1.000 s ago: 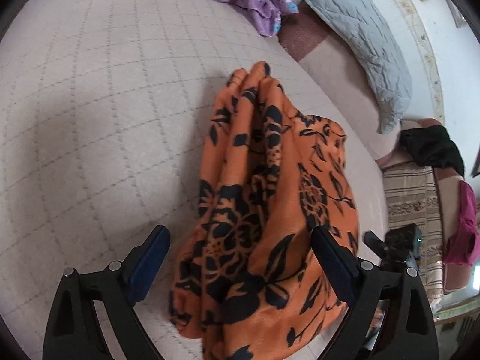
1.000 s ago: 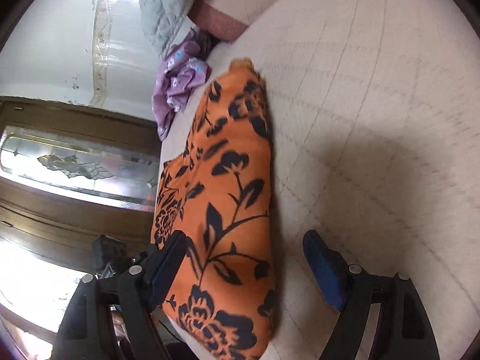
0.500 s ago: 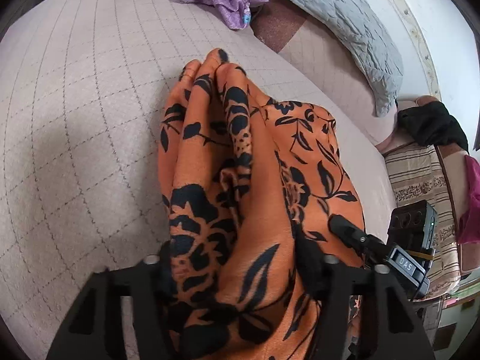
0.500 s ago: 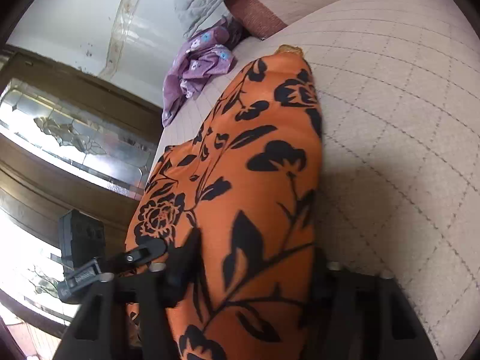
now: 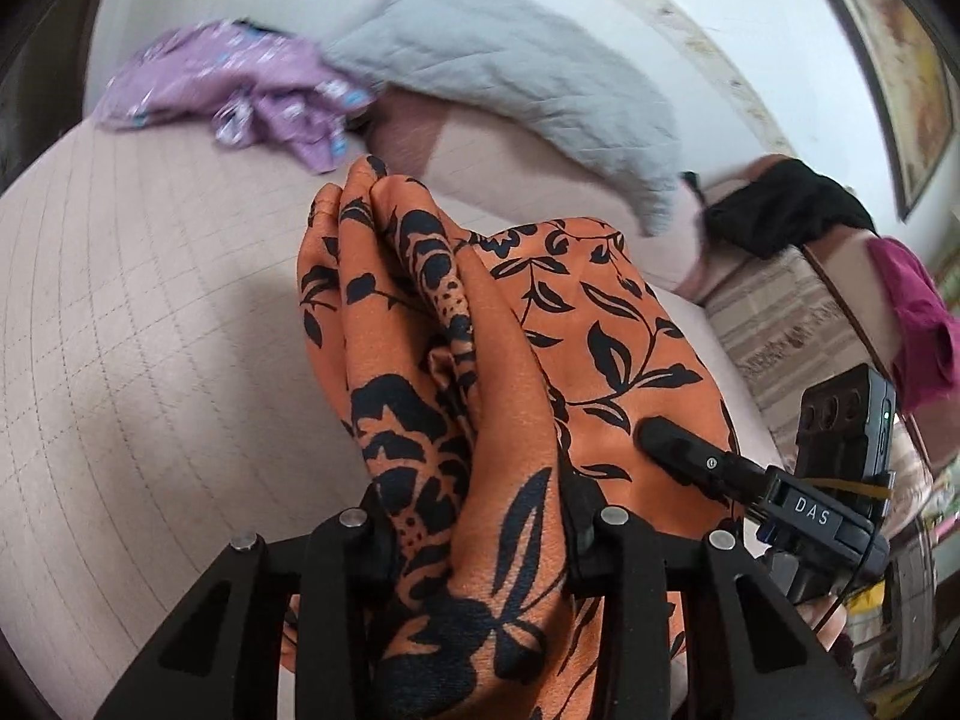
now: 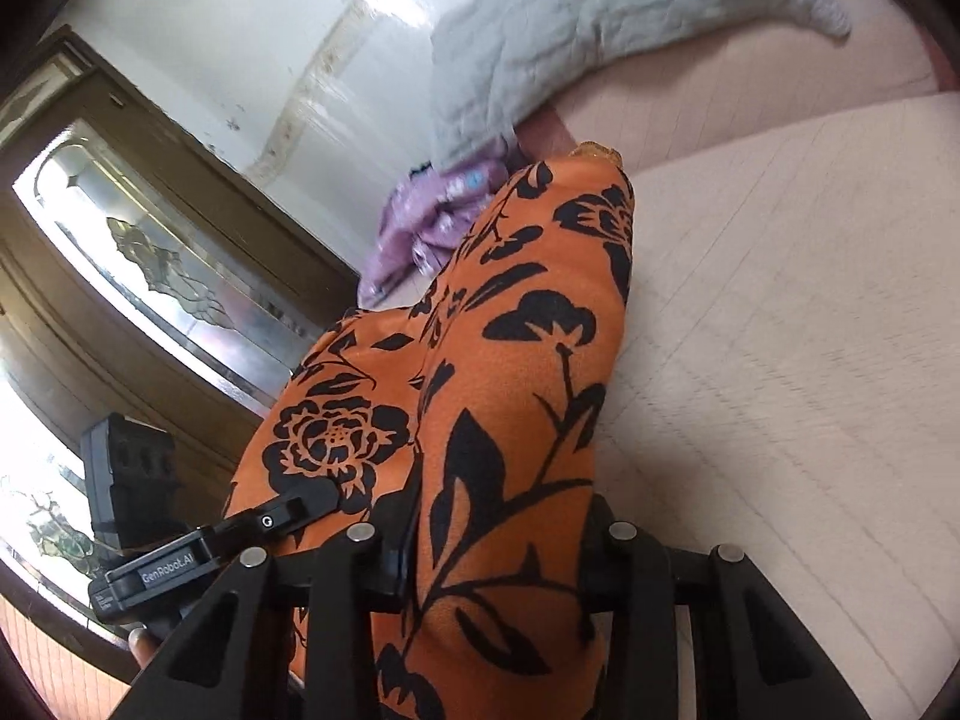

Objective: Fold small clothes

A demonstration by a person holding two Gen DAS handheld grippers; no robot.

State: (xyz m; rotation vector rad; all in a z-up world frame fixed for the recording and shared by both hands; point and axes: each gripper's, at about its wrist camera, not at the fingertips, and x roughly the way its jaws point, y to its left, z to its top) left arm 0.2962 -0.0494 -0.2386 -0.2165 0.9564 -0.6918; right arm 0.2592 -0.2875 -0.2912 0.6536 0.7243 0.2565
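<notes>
Left wrist view: the left gripper [image 5: 480, 546] is clamped on a bunched fold of the orange satin garment with black floral print [image 5: 498, 372], its two black fingers pressed into the cloth from either side. The garment rises in gathered pleats away from the gripper, with its far end draped over the pale beige quilted mattress [image 5: 150, 330]. The right gripper [image 5: 684, 450] shows at the right, its tip against the same cloth. A crumpled purple patterned garment [image 5: 240, 102] lies at the far edge of the mattress, just beside a grey quilted pillow [image 5: 510, 72].

Right wrist view: the right gripper [image 6: 498, 558] is closed on another part of the orange garment [image 6: 516, 360], cloth filling the gap between its fingers. The left gripper [image 6: 300, 507] touches the cloth at the left.
</notes>
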